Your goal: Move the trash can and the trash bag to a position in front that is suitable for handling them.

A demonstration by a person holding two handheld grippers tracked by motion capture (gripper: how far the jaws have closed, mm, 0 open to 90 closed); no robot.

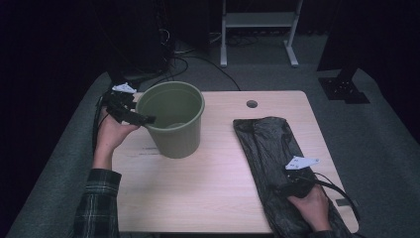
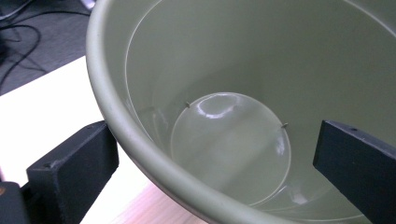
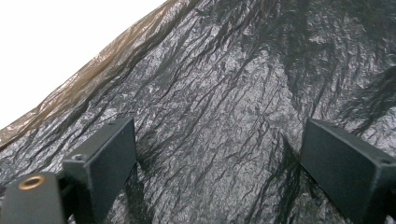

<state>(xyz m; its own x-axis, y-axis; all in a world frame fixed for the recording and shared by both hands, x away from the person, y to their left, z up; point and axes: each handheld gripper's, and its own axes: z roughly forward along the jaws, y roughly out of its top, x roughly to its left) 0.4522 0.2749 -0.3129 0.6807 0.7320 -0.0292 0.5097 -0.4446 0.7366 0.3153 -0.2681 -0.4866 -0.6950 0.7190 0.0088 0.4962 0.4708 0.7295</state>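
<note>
An olive-green plastic bucket [image 1: 172,130] stands upright and empty on the left half of the wooden table [image 1: 213,183]. My left gripper [image 1: 142,118] is at its left rim. In the left gripper view, the open left gripper [image 2: 215,140] straddles the bucket's rim [image 2: 140,149], with one jaw outside the wall and the other inside. A black plastic bag [image 1: 270,148] lies flat along the right side of the table. My right gripper [image 1: 287,184] is low over its near part. In the right gripper view, the right gripper [image 3: 219,135] is open above the crinkled bag [image 3: 224,93].
The table has a round cable hole [image 1: 251,104] near its far edge. Cables [image 1: 188,62] and a white frame stand [image 1: 257,29] are on the grey floor behind it. Bare tabletop lies between bucket and bag.
</note>
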